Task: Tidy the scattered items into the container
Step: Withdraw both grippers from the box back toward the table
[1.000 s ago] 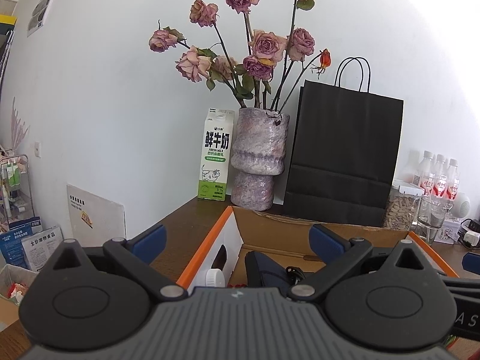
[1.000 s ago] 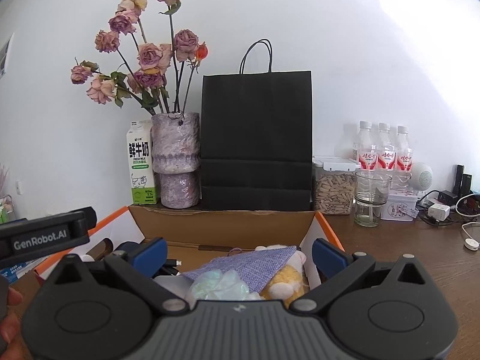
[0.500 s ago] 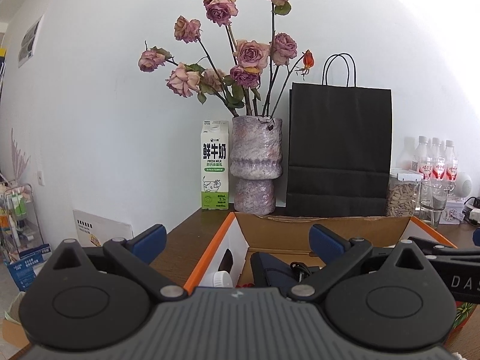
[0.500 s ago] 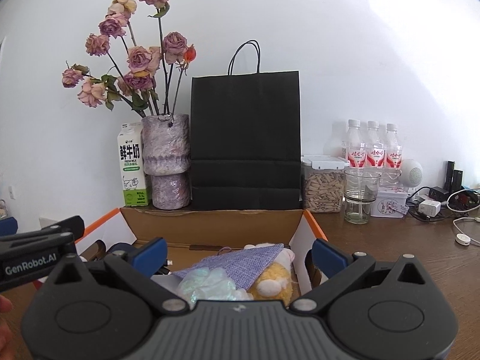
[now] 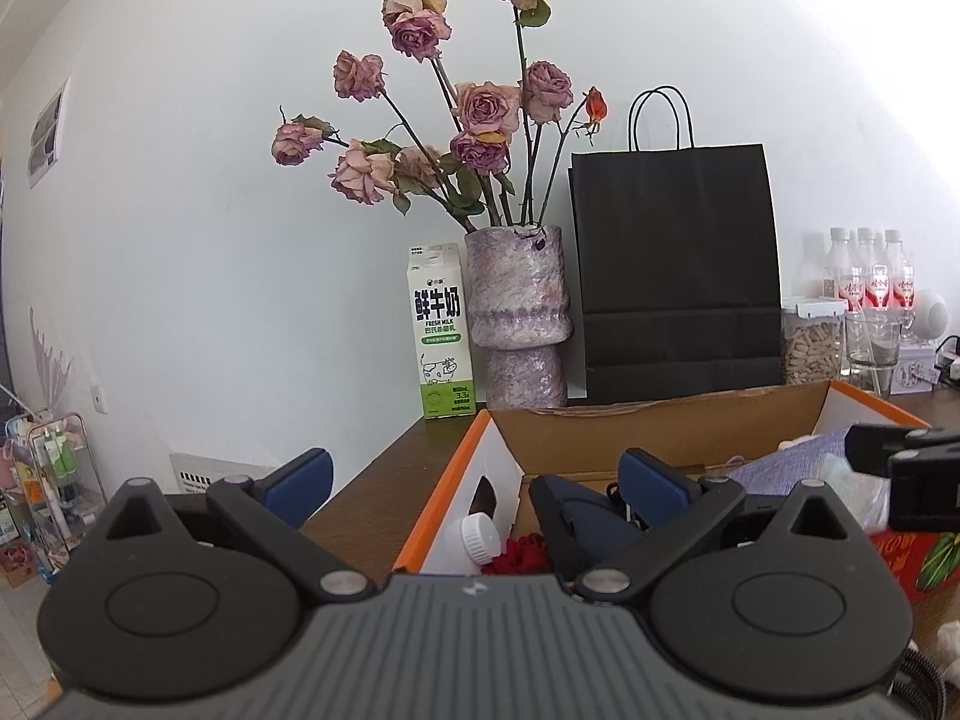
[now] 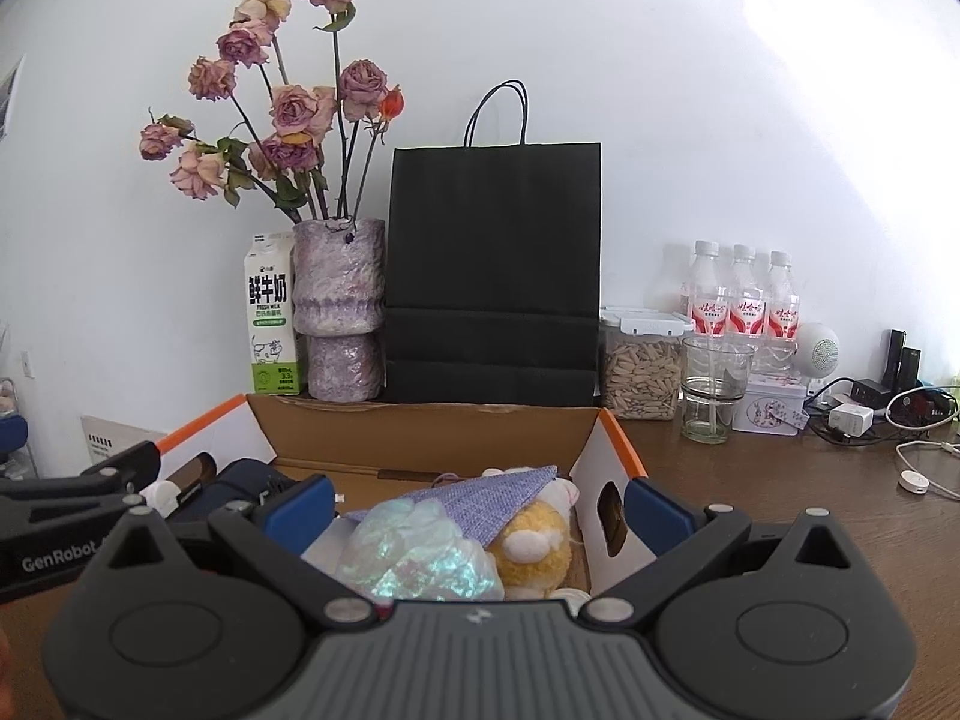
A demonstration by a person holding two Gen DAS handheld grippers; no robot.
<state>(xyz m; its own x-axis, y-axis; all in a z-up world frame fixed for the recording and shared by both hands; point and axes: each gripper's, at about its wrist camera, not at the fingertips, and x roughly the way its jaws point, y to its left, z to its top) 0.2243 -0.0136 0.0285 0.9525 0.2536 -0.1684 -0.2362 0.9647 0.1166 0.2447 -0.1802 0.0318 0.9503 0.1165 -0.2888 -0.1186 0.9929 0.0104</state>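
Looking along both sets of fingers, we see the cardboard box sitting on the wooden table, its long axis running left to right across our view and its open top facing up, with orange-edged flaps standing at each end. Behind it a black paper bag stands upright against the wall, beside a vase of dried roses and a milk carton.

Inside the box we find a dark blue pouch toward the left end, then a lilac woven cloth draped over a yellow plush toy, an iridescent plastic wrap just in front, and a white bottle cap at the near left corner.

Our left gripper and right gripper both hover at the box's near edge, fingers spread wide with nothing between them.
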